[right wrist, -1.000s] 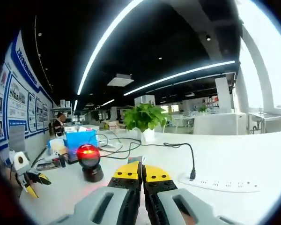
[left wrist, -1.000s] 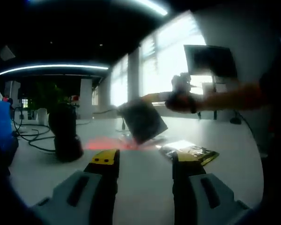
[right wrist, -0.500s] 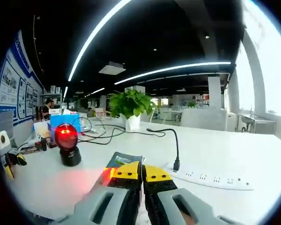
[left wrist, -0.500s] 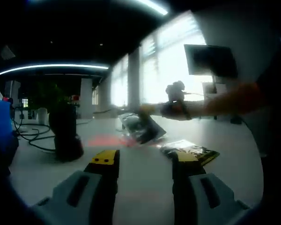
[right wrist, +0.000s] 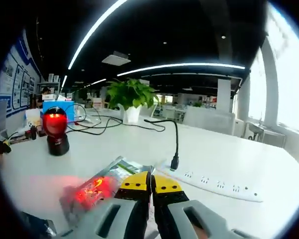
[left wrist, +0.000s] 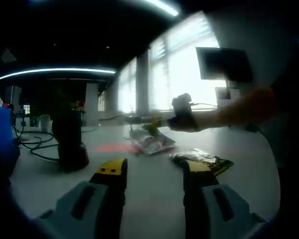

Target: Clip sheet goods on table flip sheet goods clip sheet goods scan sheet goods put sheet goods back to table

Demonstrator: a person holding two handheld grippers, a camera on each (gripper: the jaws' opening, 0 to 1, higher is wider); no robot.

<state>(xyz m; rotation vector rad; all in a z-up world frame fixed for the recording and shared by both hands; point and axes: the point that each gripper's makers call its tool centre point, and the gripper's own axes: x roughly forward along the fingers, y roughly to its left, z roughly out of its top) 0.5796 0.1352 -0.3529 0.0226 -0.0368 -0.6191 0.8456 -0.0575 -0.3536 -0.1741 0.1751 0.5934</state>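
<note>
Your right gripper [right wrist: 150, 180], jaws together, pinches the sheet packet's [right wrist: 97, 186] edge; your left gripper [left wrist: 152, 172] gapes, packet far ahead

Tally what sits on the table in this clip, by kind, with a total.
Flat snack packets: 2 (one under the red scan light, one lying apart)
Barcode scanner: 1
Power strip: 1
Potted plant: 1
Total: 5

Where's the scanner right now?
In the right gripper view the scanner stands upright on the table at far left, beyond the red-lit packet, left of the potted plant.
</note>
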